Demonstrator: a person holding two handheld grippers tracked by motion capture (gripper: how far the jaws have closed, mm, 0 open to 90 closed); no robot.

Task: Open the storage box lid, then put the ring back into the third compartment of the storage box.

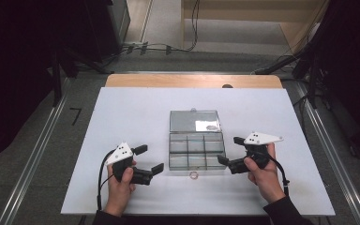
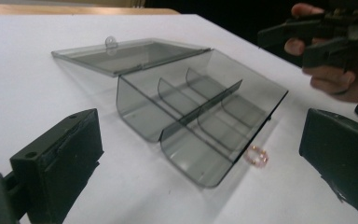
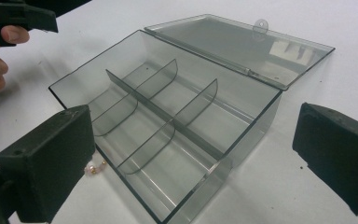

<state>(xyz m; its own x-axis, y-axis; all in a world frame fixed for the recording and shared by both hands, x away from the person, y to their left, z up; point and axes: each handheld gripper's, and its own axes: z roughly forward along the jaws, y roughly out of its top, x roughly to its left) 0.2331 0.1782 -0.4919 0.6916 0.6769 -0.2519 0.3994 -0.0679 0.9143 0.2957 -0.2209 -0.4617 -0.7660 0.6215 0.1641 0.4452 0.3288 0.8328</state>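
Clear box (image 1: 197, 149) at table (image 1: 122, 117) centre, lid (image 1: 195, 120) flat open behind it; 6 compartments counted, contents hard to judge through smoky plastic, look bare. 1 small pinkish ring (image 1: 194, 175) on table just in front of box's near wall; half hidden behind jaw in right gripper view. L gripper (image 1: 149, 159) and R gripper (image 1: 229, 151): jaws wide, holding nothing, flanking box.

high view: overhead, facing forward-down, far | left gripper view: low, close, from box's left | right gripper view: low, close, opposite side | shared: clear compartment box (image 1: 197, 149) (image 2: 200, 122) (image 3: 168, 121)
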